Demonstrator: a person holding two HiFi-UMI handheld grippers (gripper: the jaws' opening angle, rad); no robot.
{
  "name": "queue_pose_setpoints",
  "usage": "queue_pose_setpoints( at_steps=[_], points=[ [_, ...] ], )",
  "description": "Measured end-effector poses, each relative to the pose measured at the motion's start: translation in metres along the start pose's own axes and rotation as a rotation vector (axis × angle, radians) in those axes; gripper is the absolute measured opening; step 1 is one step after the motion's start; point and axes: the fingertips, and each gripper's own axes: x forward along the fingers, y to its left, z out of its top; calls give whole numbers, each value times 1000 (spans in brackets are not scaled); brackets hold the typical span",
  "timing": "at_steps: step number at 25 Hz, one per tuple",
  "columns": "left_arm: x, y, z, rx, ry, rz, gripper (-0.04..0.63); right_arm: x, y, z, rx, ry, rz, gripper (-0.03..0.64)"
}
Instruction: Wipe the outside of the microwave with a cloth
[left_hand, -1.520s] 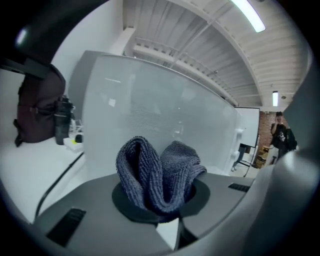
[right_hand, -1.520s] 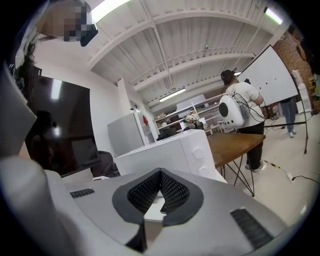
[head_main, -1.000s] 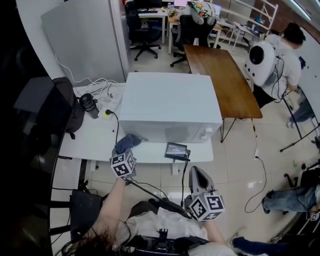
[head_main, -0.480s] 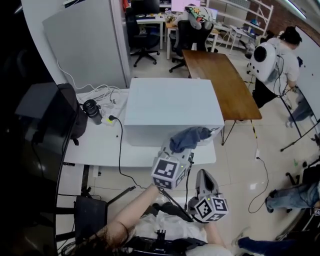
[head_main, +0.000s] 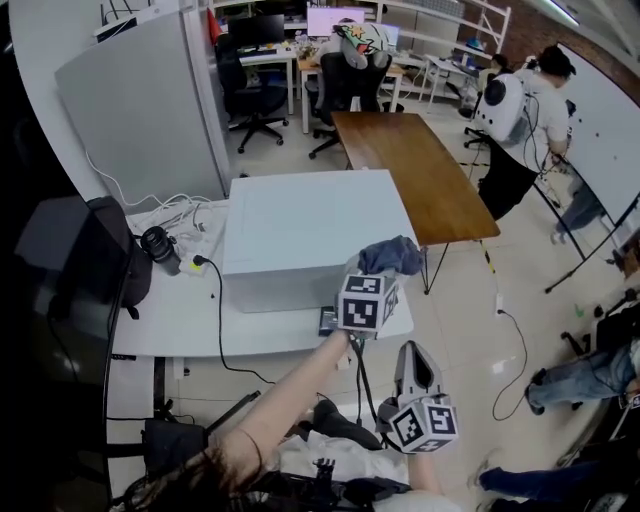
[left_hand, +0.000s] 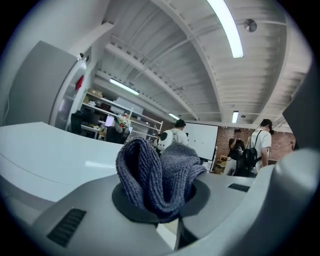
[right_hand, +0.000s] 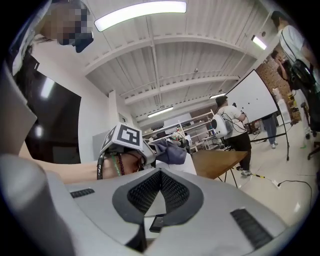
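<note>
The left gripper (head_main: 384, 272) is no longer at the near left corner of the microwave (head_main: 300, 215) — it is now at the near right corner, and higher, level with the top edge. The cloth (head_main: 392, 254) pinched in its jaws has crossed the front face from left to right with it. The forearm reaches further right, and the gripper's cube now partly covers the dark flat device (head_main: 328, 320) on the table.

Microwave (head_main: 300, 225): 1 pc, on white table (head_main: 170, 315), toward its right edge.
Cloth (head_main: 392, 254): 1 pc, at microwave's front-right corner.
Grippers: 2, i.e. left gripper (head_main: 383, 272) and right gripper (head_main: 413, 352).
Black bag (head_main: 95, 262): 1, at table's left edge.
Black cylinder (head_main: 158, 246): 1, near table's back edge.
Wooden table (head_main: 410, 175): 1.
Office chairs (head_main: 248, 95): 2 seen.
</note>
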Motion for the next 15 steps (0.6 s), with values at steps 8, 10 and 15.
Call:
queue_pose_setpoints(
  at_steps=[8,10,15],
  points=[
    [-47,75,9,-60,-53,168,55,43,3,4,15,26,111,21],
    [-77,110,19,-52,-96,257,55,54,9,2,20,36,144,21],
    [-168,211,25,-7,-144,535,55,78,36,-9,51,73,245,21]
  ],
)
